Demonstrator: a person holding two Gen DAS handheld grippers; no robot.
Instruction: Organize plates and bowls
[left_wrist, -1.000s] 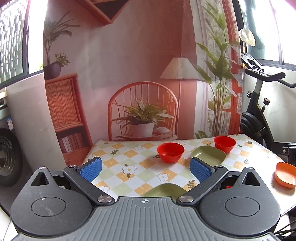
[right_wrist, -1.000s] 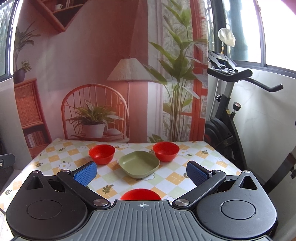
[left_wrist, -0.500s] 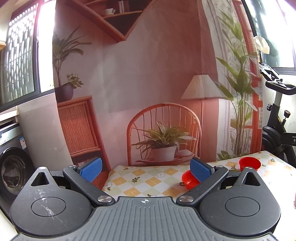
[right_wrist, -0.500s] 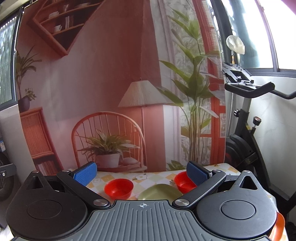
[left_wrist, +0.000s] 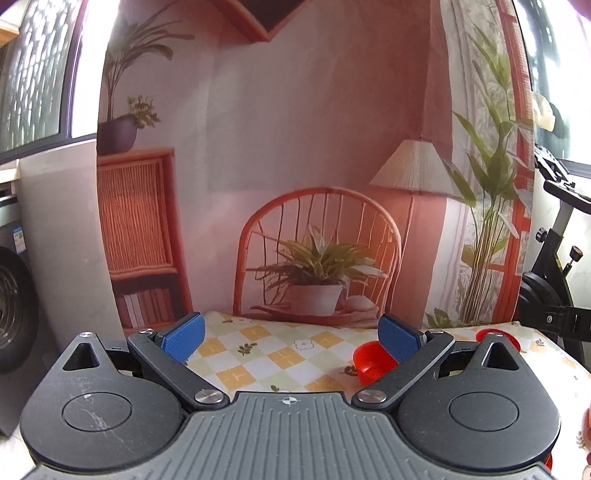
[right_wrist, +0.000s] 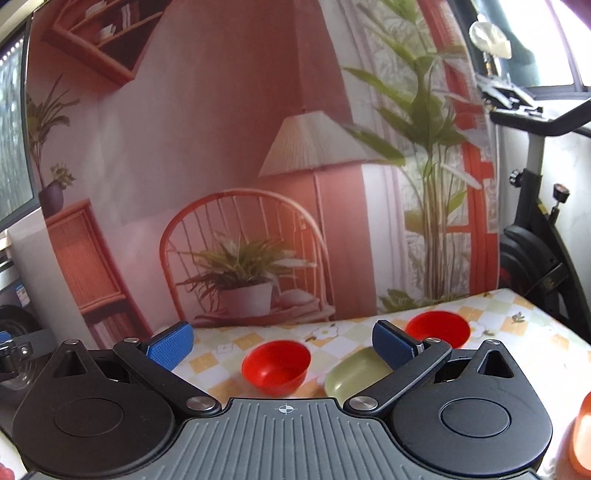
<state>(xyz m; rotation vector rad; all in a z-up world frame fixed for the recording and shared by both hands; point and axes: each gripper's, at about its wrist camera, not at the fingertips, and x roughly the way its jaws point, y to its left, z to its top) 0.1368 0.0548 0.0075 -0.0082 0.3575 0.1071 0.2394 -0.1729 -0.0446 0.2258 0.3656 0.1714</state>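
Observation:
Two red bowls and a green dish sit on a checkered tablecloth. In the right wrist view the nearer red bowl (right_wrist: 276, 364) lies between the fingers' lines, the green dish (right_wrist: 356, 373) partly behind the right finger, the second red bowl (right_wrist: 437, 328) farther right. My right gripper (right_wrist: 283, 341) is open, empty, held above the table. In the left wrist view a red bowl (left_wrist: 369, 361) peeks from behind the right finger and another red bowl (left_wrist: 498, 338) shows past it. My left gripper (left_wrist: 291, 336) is open and holds nothing.
An orange dish (right_wrist: 581, 435) is at the right edge of the right wrist view. A printed backdrop (left_wrist: 314, 184) with a chair and plants hangs behind the table. An exercise bike (right_wrist: 535, 240) stands to the right. A washing machine (left_wrist: 14, 295) stands at the left.
Both cameras tilted up half a second ago and have dipped slightly back down. The left view swung left, so the dishes slid to its right; both grippers stayed open.

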